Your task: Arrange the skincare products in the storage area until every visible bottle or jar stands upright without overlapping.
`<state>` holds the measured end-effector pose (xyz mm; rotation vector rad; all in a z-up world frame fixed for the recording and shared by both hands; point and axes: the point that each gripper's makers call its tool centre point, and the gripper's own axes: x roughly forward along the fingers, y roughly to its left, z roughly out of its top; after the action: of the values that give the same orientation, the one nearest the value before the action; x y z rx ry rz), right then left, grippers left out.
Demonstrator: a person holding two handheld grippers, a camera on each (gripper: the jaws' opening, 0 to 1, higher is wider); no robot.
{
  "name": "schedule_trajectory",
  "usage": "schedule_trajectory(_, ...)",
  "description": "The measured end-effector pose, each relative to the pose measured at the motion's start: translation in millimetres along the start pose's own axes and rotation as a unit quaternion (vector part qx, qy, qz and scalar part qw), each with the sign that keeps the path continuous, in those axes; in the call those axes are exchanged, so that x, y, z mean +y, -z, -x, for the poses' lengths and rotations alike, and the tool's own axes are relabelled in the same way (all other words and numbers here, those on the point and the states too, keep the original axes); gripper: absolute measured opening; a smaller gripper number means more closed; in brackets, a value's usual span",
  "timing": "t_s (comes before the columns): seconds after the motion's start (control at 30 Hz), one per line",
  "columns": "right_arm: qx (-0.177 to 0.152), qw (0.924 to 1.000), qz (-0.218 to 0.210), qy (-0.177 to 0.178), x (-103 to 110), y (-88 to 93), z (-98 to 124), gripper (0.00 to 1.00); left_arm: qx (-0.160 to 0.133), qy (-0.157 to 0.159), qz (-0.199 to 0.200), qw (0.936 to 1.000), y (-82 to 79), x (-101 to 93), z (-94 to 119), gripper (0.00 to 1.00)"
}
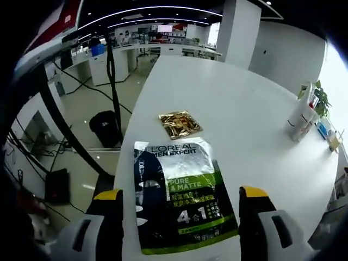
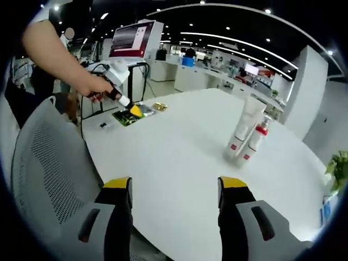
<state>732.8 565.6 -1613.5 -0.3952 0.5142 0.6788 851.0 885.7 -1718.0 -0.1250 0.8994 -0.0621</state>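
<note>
I am holding my left gripper [image 1: 179,209] low over the near edge of the white table [image 1: 239,114], its yellow-tipped jaws spread wide on either side of a flat L'Oréal Men Expert sachet [image 1: 182,196] and closing on nothing. The sachet is lying flat on the tabletop, and just beyond it a small gold foil packet [image 1: 179,124] is lying flat too, close to it but apart. In the right gripper view I am seeing that same left gripper [image 2: 134,111] from across the table, hovering at the green sachet [image 2: 126,116] with the gold packet [image 2: 159,106] just beside it. My right gripper [image 2: 175,198] is waiting over bare table, jaws parted and empty, well apart from everything. The tall white tube [image 2: 246,126] and the white pump bottle with red trim [image 2: 255,140] are already standing upright, just beside each other near the far side; whether they are touching I cannot tell. So I am judging the upright bottles as done, and the two flat packets as the part remaining: I am expecting to gather them toward the bottles without any overlap. I am thinking the thin sachet will be awkward to lift off a smooth surface.
</note>
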Motion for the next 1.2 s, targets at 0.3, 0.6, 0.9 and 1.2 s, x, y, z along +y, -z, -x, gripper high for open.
schedule_trajectory(0.3, 0.007, 0.9996, 0.025, -0.012, 7.4, 1.7, -2.6, 0.58, 0.009, -0.007, -0.037, 0.9992, 5.9, -2.6, -10.7, 0.89)
schedule_trajectory(0.6, 0.001, 0.9995, 0.030, -0.013, 8.9, -0.4, -1.5, 0.56, -0.004, -0.028, -0.061, 0.9977, 5.9, 1.0, -11.8, 0.82)
schedule_trajectory(0.9, 0.008, 0.9984, 0.051, -0.022, 15.4, 1.9, -2.4, 0.55, -0.007, -0.011, -0.059, 0.9982, 6.6, -6.6, -13.1, 0.80)
schedule_trajectory(1.2, 0.008, 0.9978, 0.062, -0.022, 16.0, 1.6, -2.4, 0.51, -0.009, 0.002, -0.067, 0.9977, 5.3, -14.1, -9.8, 0.66)
